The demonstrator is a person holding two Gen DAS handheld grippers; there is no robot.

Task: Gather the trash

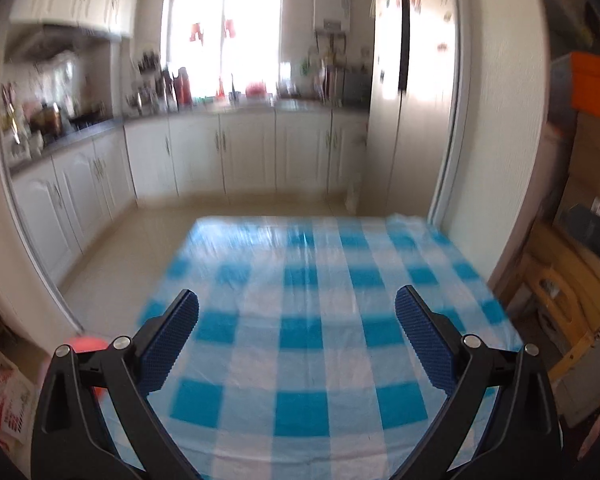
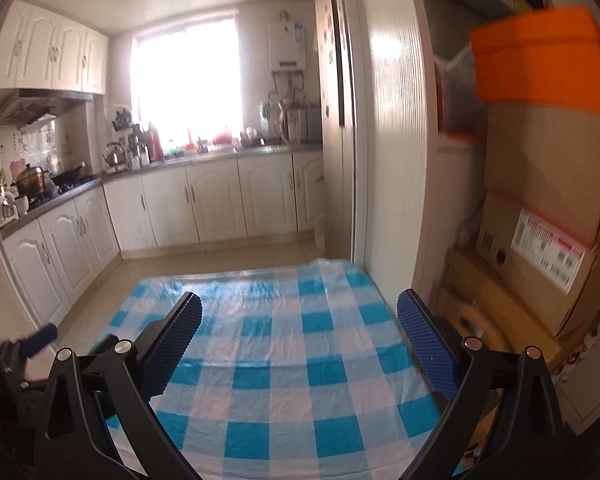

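Note:
My left gripper (image 1: 298, 316) hangs open above a table under a blue-and-white checked plastic cloth (image 1: 320, 320), with nothing between its blue-padded fingers. My right gripper (image 2: 300, 316) is open too, over the same cloth (image 2: 292, 352), and holds nothing. At the far left of the right wrist view, part of the left gripper's blue pad (image 2: 40, 340) shows. I see no trash on the cloth in either view. A red-orange round object (image 1: 88, 346) sits low beside the table's left edge, partly hidden by my left finger.
White kitchen cabinets (image 1: 220, 156) and a cluttered counter (image 2: 204, 152) line the back and left walls. A tall fridge (image 1: 412, 88) and a white partition (image 2: 392, 140) stand on the right. Stacked cardboard boxes (image 2: 540, 208) with an orange box (image 2: 540, 56) are right of the table. Printed bags (image 1: 8, 400) lie at lower left.

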